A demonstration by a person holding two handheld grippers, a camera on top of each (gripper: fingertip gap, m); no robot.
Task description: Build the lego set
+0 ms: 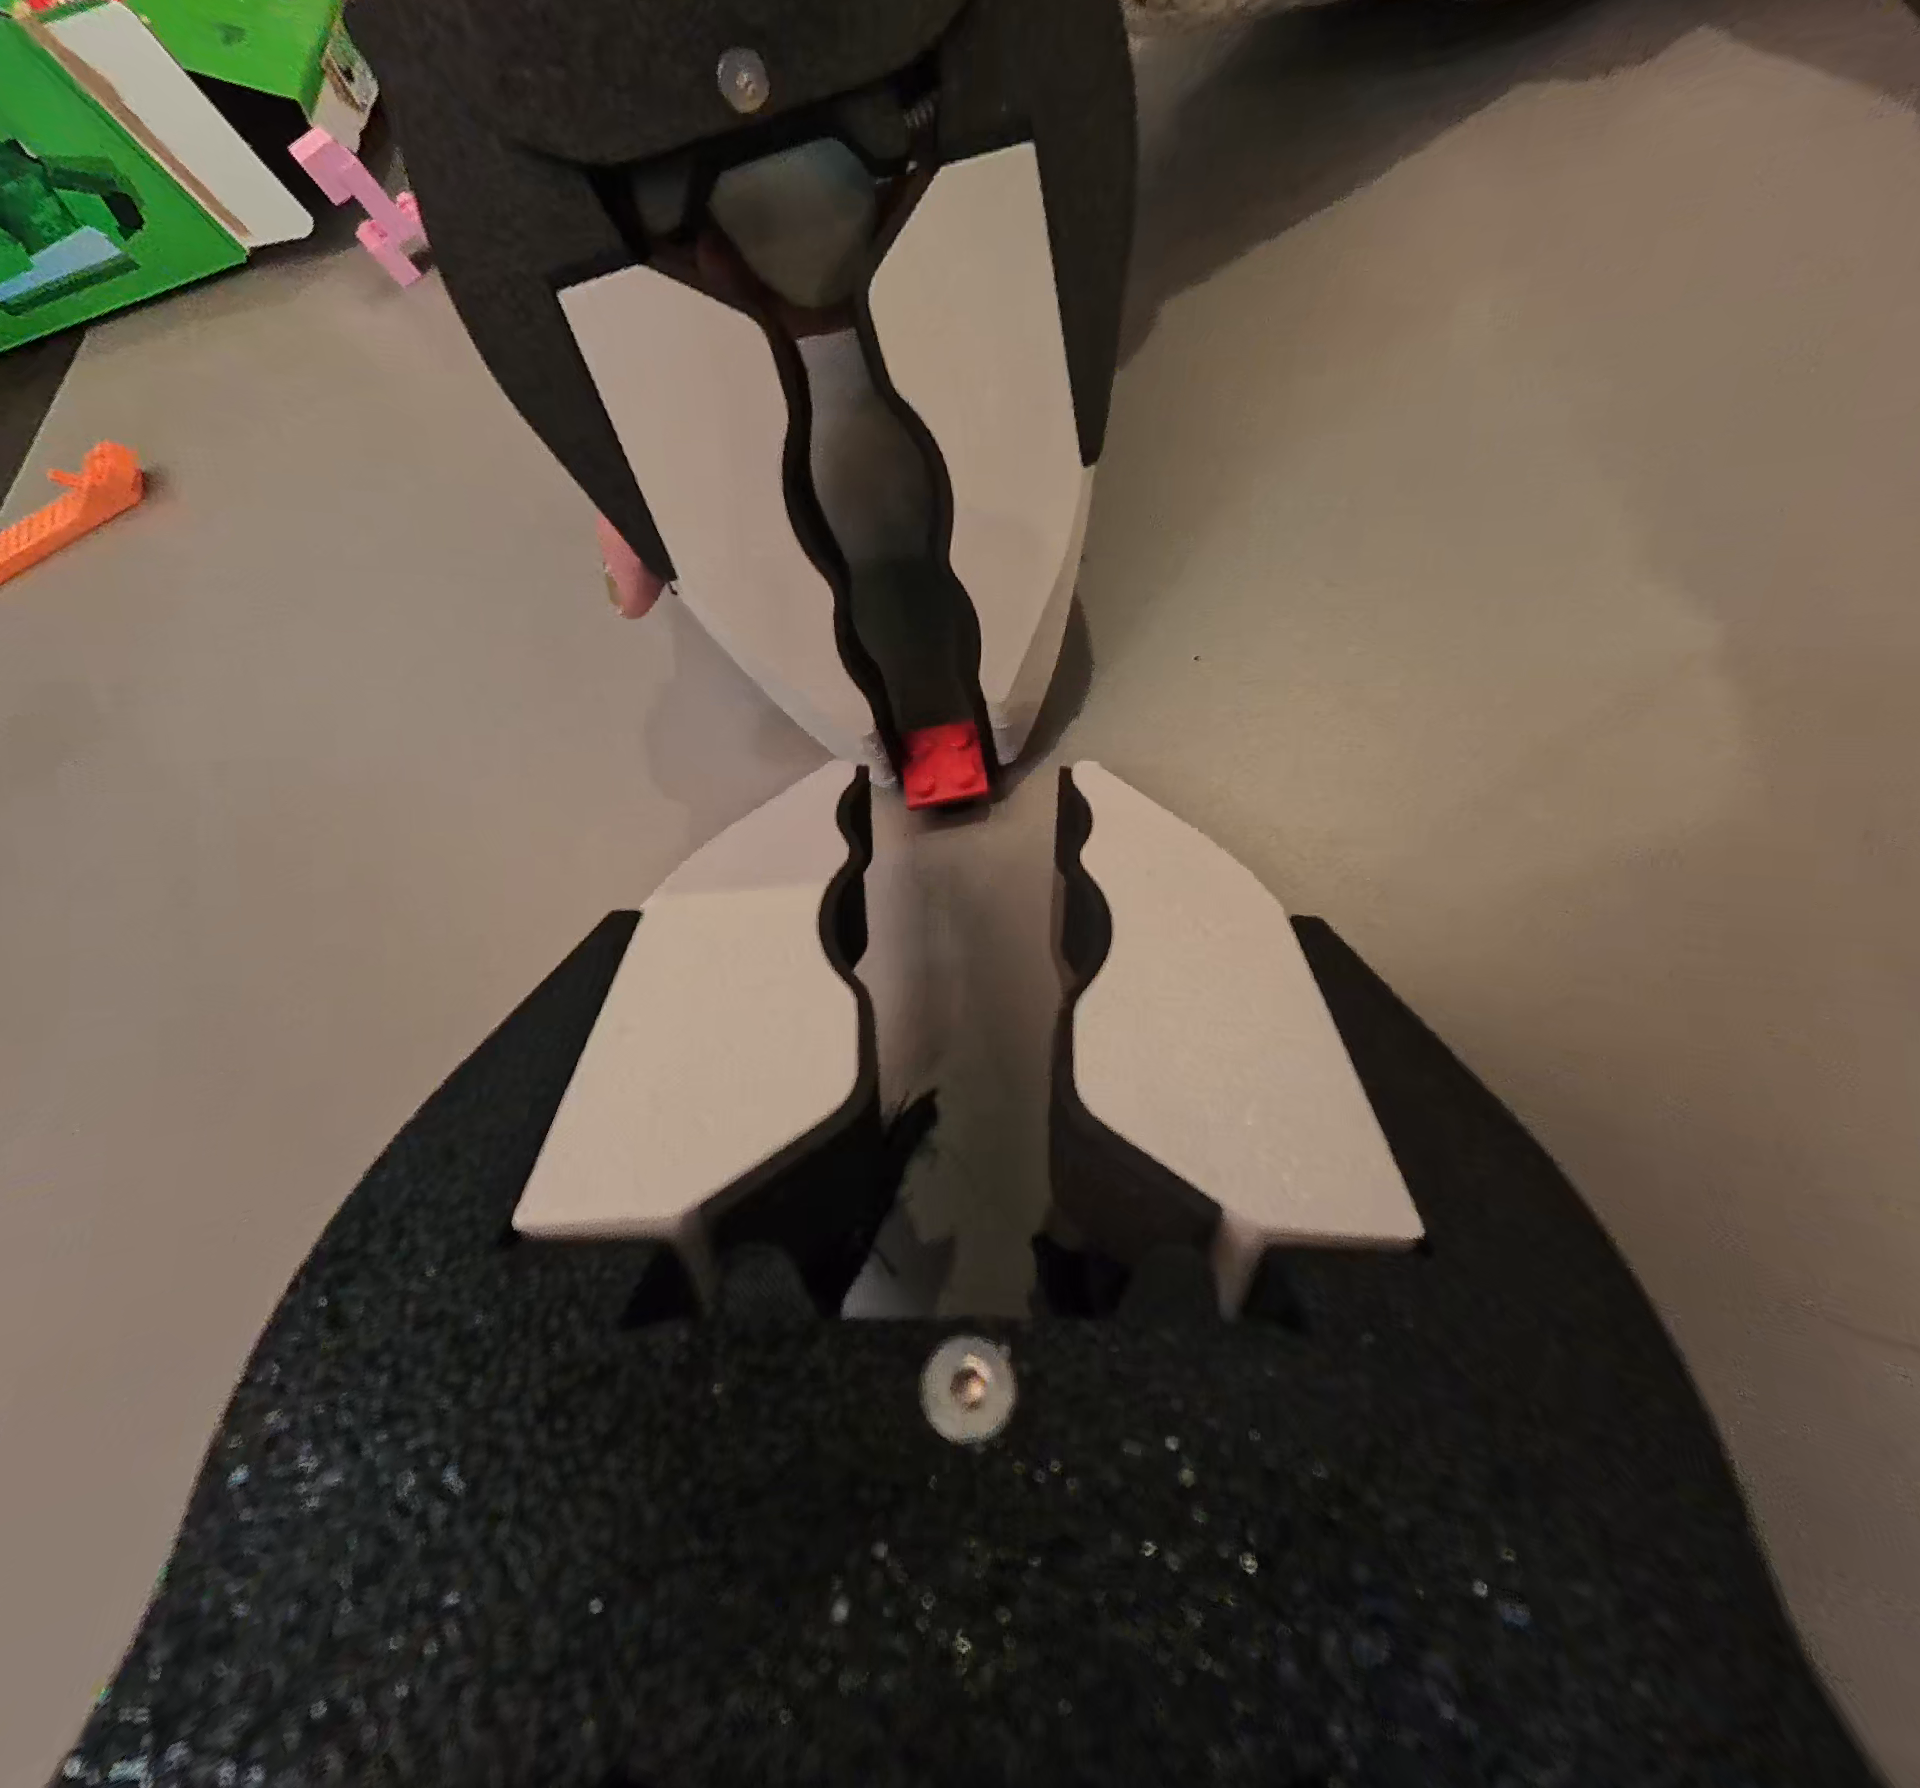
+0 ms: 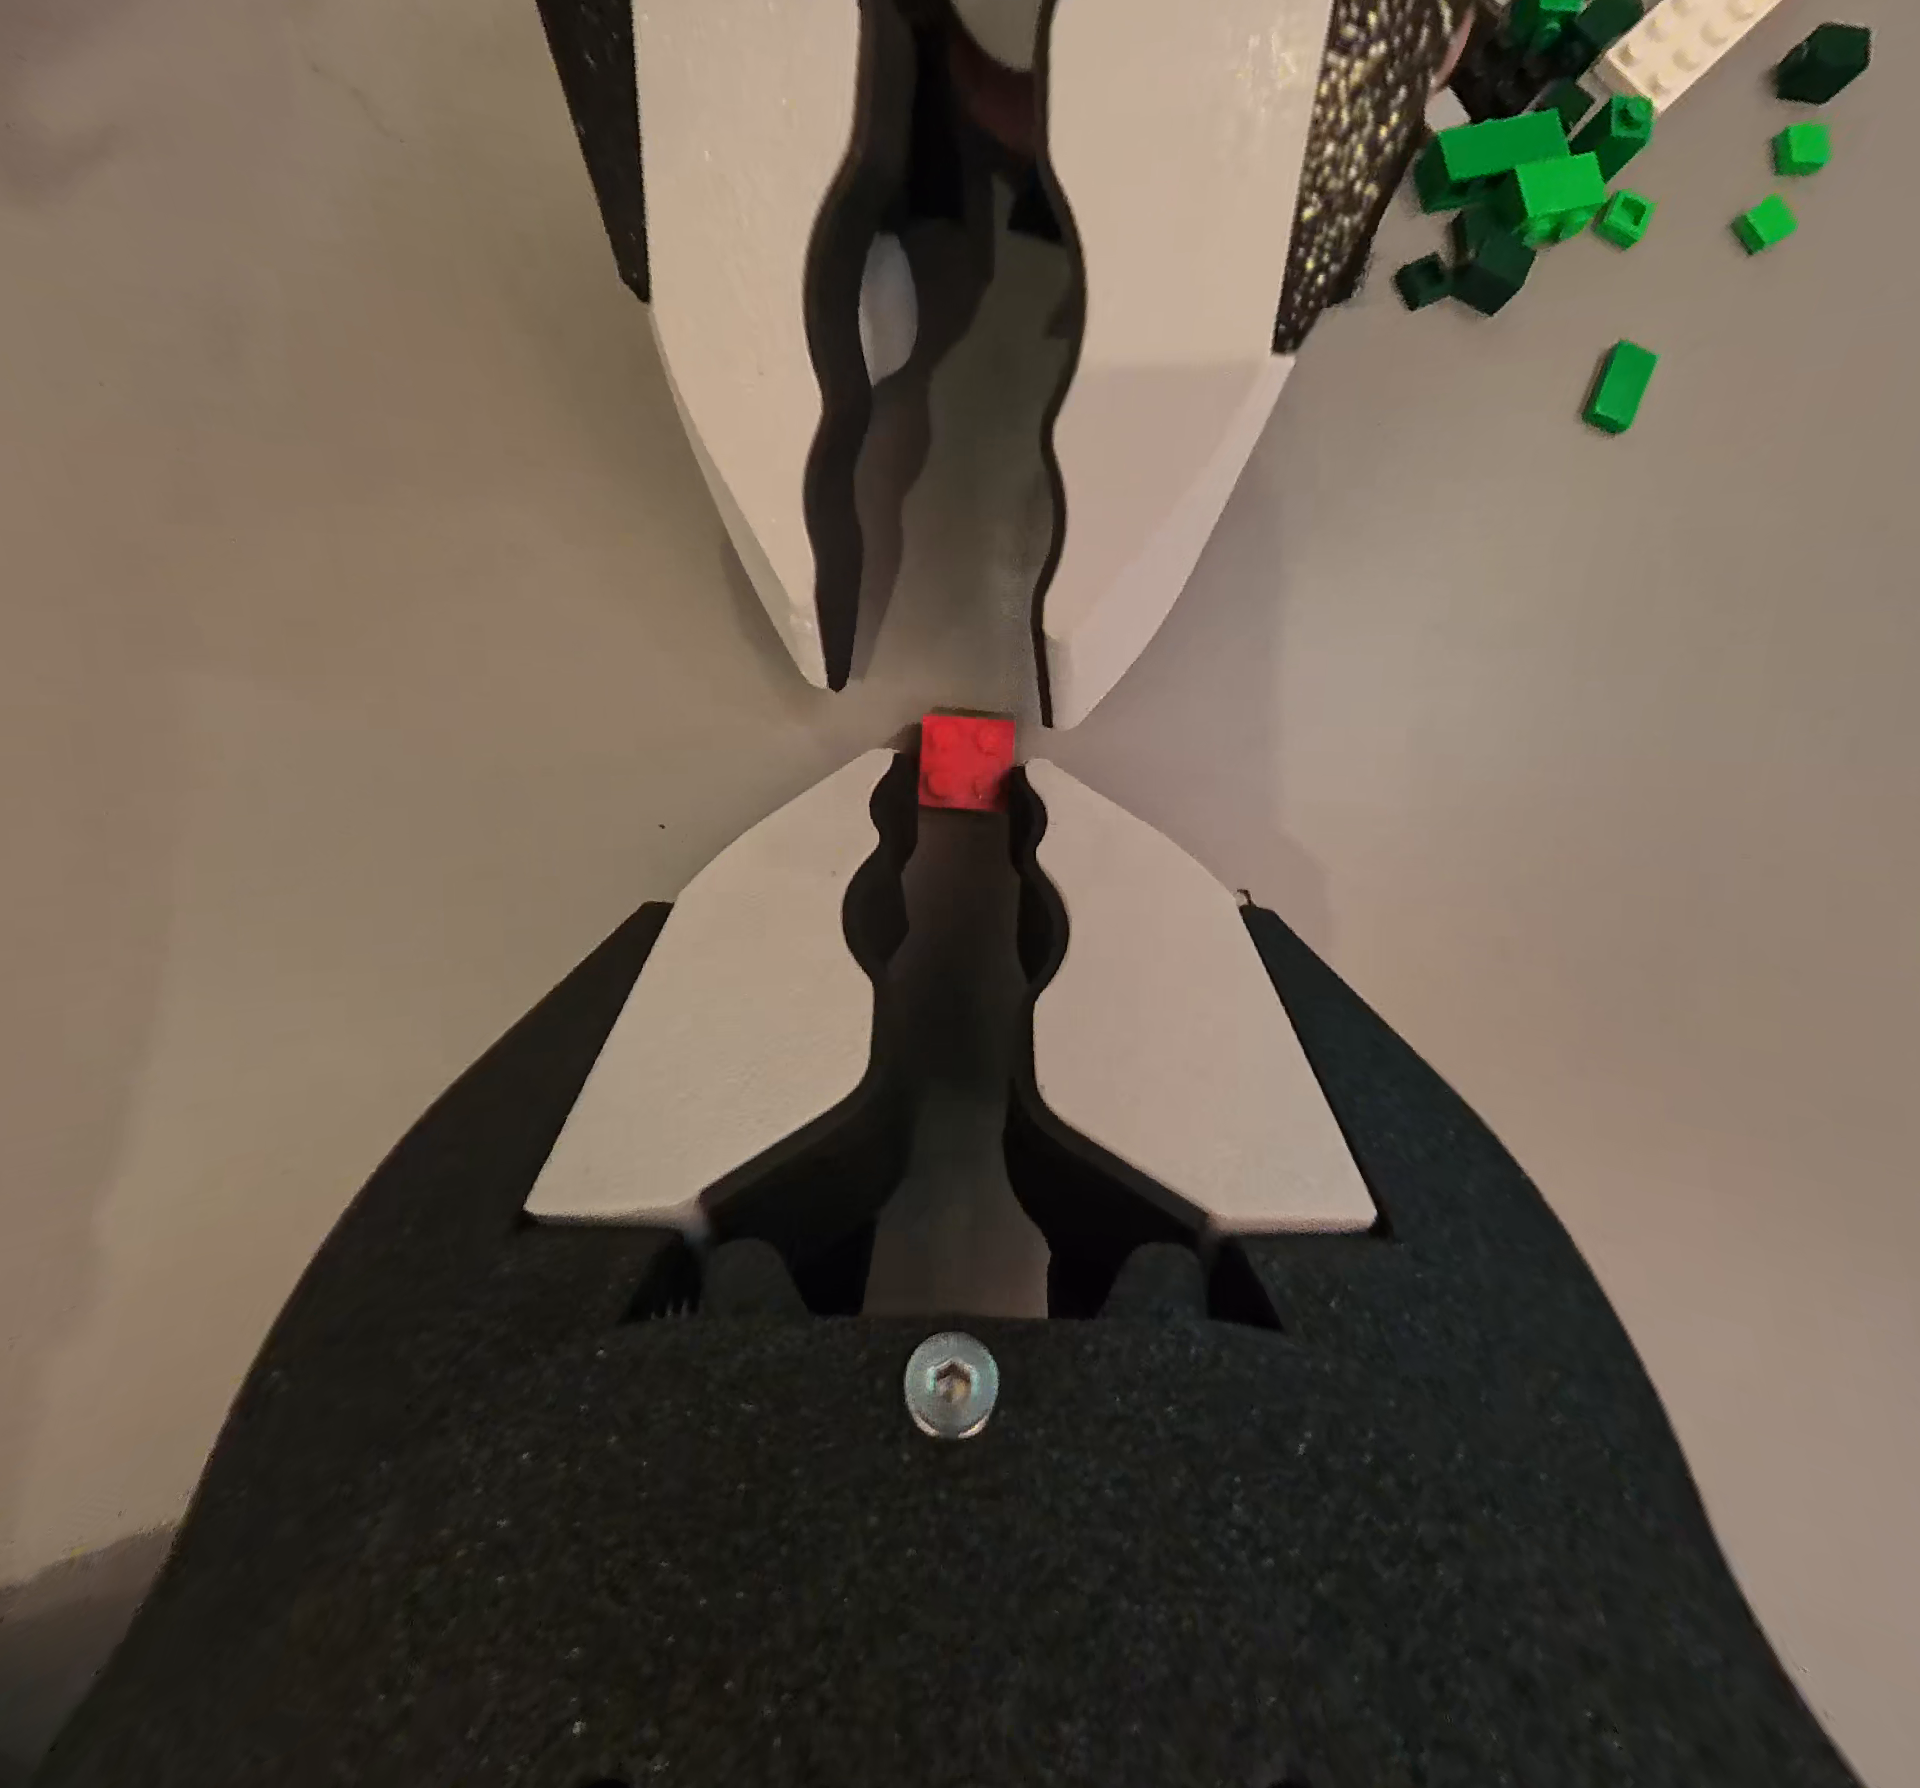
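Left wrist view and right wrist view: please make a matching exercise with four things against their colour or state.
Things:
1. left gripper
2. right gripper
3. small plate
4. loose bricks

Colour or state:
a. red
b. mostly green
c. open
d. shut on the small plate

Pairs: 1-c, 2-d, 3-a, 4-b

A small red square plate (image 2: 965, 764) with four studs sits at the centre of the right wrist view, studs facing the camera, pinched at its two sides. Loose green bricks (image 2: 1536, 180) and a long white brick (image 2: 1704, 8) lie scattered at the upper right of that frame on the grey counter (image 2: 312, 491).
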